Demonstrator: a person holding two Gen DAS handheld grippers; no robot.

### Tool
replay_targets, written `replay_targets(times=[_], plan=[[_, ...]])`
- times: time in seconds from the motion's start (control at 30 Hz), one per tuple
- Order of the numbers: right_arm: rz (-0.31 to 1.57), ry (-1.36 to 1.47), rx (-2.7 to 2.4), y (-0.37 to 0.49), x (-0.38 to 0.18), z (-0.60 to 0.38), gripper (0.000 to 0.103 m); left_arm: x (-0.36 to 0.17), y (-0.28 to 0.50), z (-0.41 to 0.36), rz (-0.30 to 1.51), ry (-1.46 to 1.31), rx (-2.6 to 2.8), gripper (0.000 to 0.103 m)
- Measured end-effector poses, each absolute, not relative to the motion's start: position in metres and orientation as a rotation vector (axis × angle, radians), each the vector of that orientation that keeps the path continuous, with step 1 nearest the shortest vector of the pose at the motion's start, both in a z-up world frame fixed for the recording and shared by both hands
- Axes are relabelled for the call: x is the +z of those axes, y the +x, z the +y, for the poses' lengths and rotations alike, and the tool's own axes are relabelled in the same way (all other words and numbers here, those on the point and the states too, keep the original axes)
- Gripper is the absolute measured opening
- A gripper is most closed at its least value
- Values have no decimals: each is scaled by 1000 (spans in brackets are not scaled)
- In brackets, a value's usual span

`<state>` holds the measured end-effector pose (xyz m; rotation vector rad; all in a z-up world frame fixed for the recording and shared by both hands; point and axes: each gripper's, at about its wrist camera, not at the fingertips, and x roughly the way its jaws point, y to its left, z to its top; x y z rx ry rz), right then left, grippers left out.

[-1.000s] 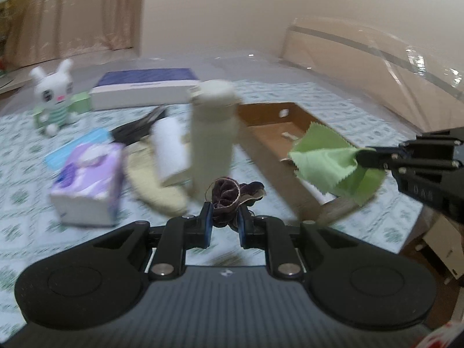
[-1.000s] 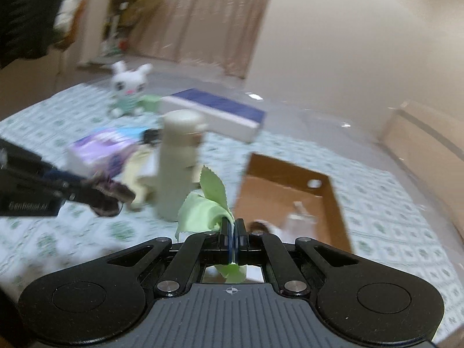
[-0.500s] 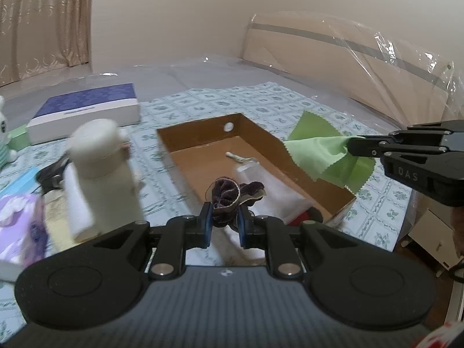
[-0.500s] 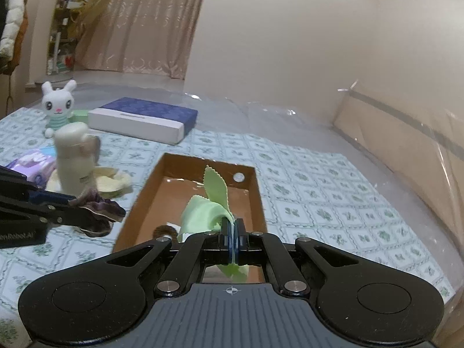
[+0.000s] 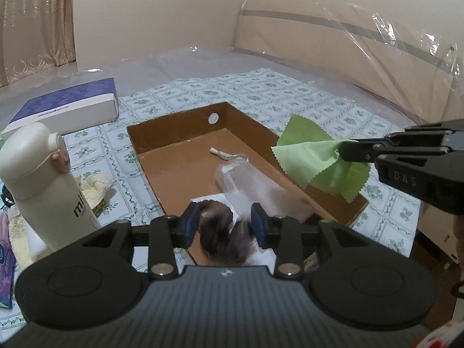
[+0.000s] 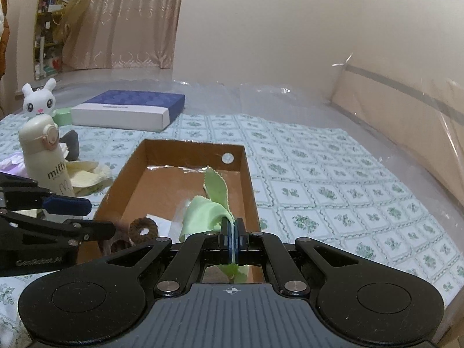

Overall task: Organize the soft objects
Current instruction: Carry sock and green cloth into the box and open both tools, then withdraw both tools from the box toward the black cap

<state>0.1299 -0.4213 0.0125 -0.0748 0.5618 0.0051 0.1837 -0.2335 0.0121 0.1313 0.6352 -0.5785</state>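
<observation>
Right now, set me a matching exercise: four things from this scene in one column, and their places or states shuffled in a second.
Things
1. green cloth
2. brown scrunchie
3. cream bottle
4. blue-and-white box

Places or states
A. stands upright left of the cardboard box
B. lies flat beyond the cardboard box
C. pinched in the right gripper
D. dropping into the cardboard box as the left gripper opens

Pairs: 1-C, 2-D, 3-A, 4-B
</observation>
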Motion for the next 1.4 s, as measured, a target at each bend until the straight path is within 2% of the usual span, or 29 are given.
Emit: replay_targets(times=[0.57,0.63,0.67,0.7,0.77,1.4], plan=[[597,129,102,144,-3,-423,3,10,144,-190,672,101,-541,35],[594,130,81,142,-3,-423,12,10,142,-184,672,97,-526,35],[595,129,75,140,-3,-423,25,10,141,-180,672,94,-520,35],[594,133,75,137,-3,-423,43,10,140,-176,672,91,-513,35],[591,140,76,131,-3,-422,52,10,137,-170,671,86,-503,35],[648,168,148,98,-8,-377,53,14,112,-94,669,33,-378,35]])
